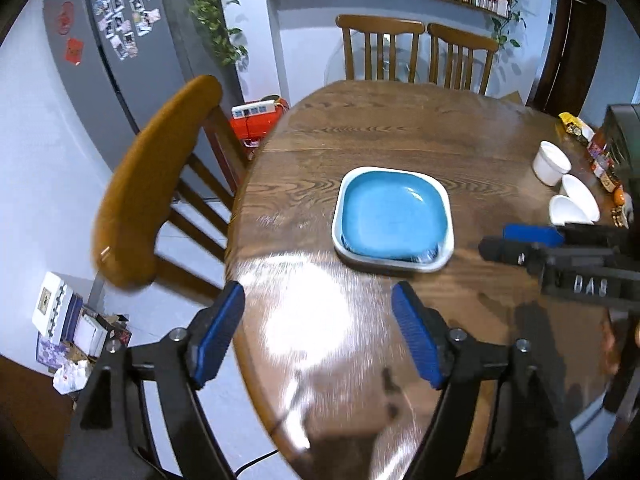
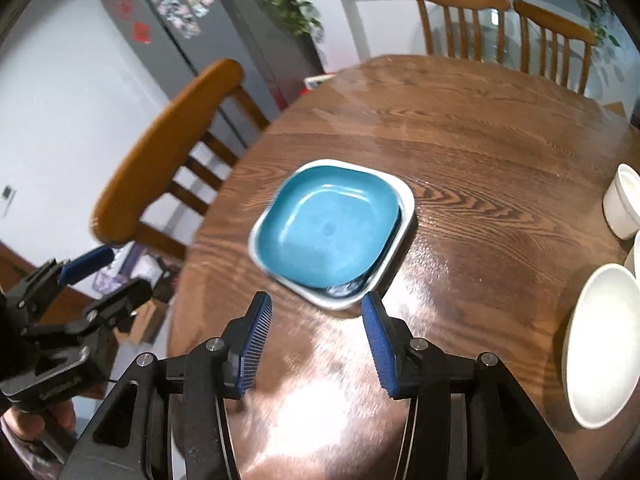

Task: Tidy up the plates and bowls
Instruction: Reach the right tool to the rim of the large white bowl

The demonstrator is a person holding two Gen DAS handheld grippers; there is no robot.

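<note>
A blue square plate (image 1: 392, 216) lies inside a white square plate (image 1: 340, 236) on the round wooden table (image 1: 400, 128); the stack also shows in the right wrist view, blue plate (image 2: 326, 228) on white plate (image 2: 404, 204). My left gripper (image 1: 318, 300) is open and empty, just in front of the stack. My right gripper (image 2: 316, 308) is open and empty, its tips at the stack's near edge; it also shows in the left wrist view (image 1: 516, 244). White bowls (image 1: 576, 200) and a white cup (image 1: 552, 162) stand at the right; a white bowl (image 2: 600, 344) and the cup (image 2: 624, 206) show in the right wrist view.
Wooden chairs stand at the left (image 1: 156, 184) and far side (image 1: 380, 48). Snack packets and bottles (image 1: 600, 152) line the table's right edge. A grey fridge (image 1: 120, 60) and a red box (image 1: 256, 120) are behind left. The left gripper shows at left (image 2: 84, 276).
</note>
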